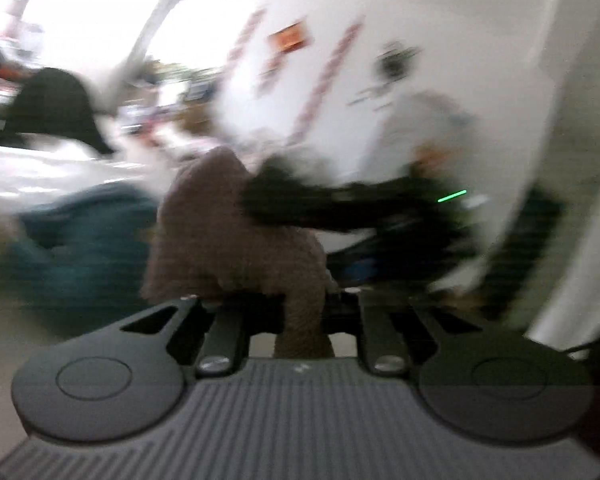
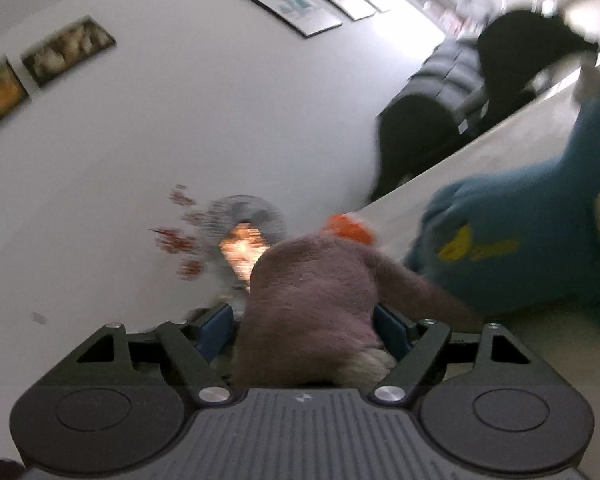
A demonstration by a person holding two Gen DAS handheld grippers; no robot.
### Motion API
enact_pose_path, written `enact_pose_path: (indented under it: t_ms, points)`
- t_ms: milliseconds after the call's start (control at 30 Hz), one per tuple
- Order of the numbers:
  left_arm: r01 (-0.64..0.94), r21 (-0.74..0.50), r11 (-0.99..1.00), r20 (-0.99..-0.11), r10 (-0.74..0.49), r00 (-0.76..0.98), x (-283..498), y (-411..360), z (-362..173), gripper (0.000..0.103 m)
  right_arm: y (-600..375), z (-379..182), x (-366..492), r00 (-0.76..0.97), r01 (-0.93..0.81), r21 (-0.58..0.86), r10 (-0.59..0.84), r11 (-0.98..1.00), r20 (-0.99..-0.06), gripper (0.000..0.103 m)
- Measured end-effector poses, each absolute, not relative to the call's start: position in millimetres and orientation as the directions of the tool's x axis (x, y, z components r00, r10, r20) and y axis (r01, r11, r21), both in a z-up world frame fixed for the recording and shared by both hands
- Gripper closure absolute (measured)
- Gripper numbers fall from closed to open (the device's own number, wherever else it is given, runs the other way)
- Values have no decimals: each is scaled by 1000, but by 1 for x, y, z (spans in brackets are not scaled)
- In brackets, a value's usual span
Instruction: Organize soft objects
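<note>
A mauve-brown plush toy (image 1: 236, 236) hangs between both grippers, and both views are blurred. My left gripper (image 1: 304, 306) is shut on a narrow strip of it. In the left wrist view, my right gripper (image 1: 276, 196) reaches in from the right and meets the toy's upper side. In the right wrist view the same plush toy (image 2: 312, 300) fills the gap of my right gripper (image 2: 306, 320), and its blue pads (image 2: 216, 332) press on both flanks. A blue plush toy (image 2: 516, 236) with yellow marks lies on the table (image 2: 452, 176) to the right; the blue plush toy (image 1: 80, 240) lies left in the left wrist view.
An orange object (image 2: 348, 230) lies behind the mauve toy at the table's edge. Dark chairs (image 2: 440, 92) with a padded jacket stand past the table. A white wall carries framed pictures (image 2: 288, 4). A person in a pale top (image 1: 420, 136) is behind the right gripper.
</note>
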State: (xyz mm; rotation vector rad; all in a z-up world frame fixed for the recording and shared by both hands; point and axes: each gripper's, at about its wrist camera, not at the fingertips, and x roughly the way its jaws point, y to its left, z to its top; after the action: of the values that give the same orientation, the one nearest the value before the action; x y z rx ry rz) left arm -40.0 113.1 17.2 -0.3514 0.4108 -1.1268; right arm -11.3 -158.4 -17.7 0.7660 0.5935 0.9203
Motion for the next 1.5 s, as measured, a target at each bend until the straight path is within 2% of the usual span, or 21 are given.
enact_pose_path:
  t_ms: [33, 67, 100, 167, 233, 300, 333, 367, 400, 600, 733, 833, 933, 1000, 1067, 1167, 1267, 1333, 1367, 1400, 1500]
  points:
    - [802, -479, 357, -107, -931, 350, -40, 114, 18, 88, -160, -21, -8, 455, -464, 825, 886, 323, -91, 33]
    - [803, -480, 352, -99, -932, 349, -39, 115, 18, 87, -161, -24, -4, 423, -451, 855, 905, 256, -48, 52]
    - [800, -479, 362, -107, -928, 356, -38, 115, 17, 87, -162, -27, 0, 395, -435, 879, 919, 195, -8, 64]
    - [791, -481, 379, -121, -922, 368, -37, 114, 15, 82, -164, -28, 2, 394, -421, 890, 919, 173, 8, 68]
    - [789, -483, 379, -122, -922, 368, -38, 115, 13, 69, -165, -26, 3, 420, -420, 881, 907, 215, -21, 69]
    - [798, -470, 377, -105, -922, 374, -42, 119, 14, 35, -168, -28, 3, 436, -402, 889, 900, 220, -25, 71]
    - [800, -460, 384, -98, -918, 384, -44, 122, 14, 23, -170, -29, 1, 442, -396, 892, 897, 219, -23, 71]
    - [798, -448, 403, -91, -908, 408, -46, 127, 15, 5, -172, -30, 0, 451, -390, 895, 892, 218, -21, 71]
    - [794, -440, 419, -82, -900, 429, -48, 131, 15, 0, -175, -30, -2, 460, -385, 897, 888, 218, -19, 71]
    - [722, -521, 456, -57, -862, 503, -33, 148, 12, 0, -181, -34, -7, 455, -389, 907, 890, 163, 35, 71]
    - [704, -618, 350, 0, -895, 445, -20, 137, -3, 0, -168, -29, -11, 412, -415, 900, 910, 135, 54, 71]
    - [687, -667, 290, 24, -912, 409, -13, 128, -14, 6, -158, -29, -13, 382, -411, 905, 922, 112, 60, 70]
    - [675, -686, 271, 30, -917, 398, -11, 124, -17, 24, -161, -32, -13, 414, -392, 913, 908, 117, 61, 66]
    - [665, -695, 274, 31, -912, 409, -10, 124, -17, 44, -167, -35, -11, 438, -376, 920, 896, 111, 71, 64]
    - [648, -705, 288, 28, -902, 432, -8, 125, -17, 57, -170, -39, -10, 443, -366, 927, 891, 79, 99, 62]
    - [622, -724, 299, 13, -895, 446, -8, 130, -19, 64, -170, -38, -10, 456, -371, 925, 884, 87, 100, 61]
    - [615, -689, 383, -60, -876, 478, -12, 129, -11, 67, -171, -38, -9, 464, -366, 924, 882, 110, 79, 56]
    - [604, -662, 445, -123, -858, 498, -13, 129, -7, 73, -174, -38, -8, 491, -355, 923, 870, 149, 48, 49]
    - [594, -643, 484, -160, -843, 514, -13, 128, -4, 80, -177, -38, -8, 510, -348, 921, 860, 175, 29, 42]
    - [580, -620, 529, -192, -818, 542, -14, 129, -1, 80, -180, -37, -10, 540, -340, 915, 842, 218, 0, 32]
    - [506, -543, 670, -310, -720, 621, -13, 132, 5, 80, -189, -32, -14, 635, -318, 871, 767, 375, -98, 30]
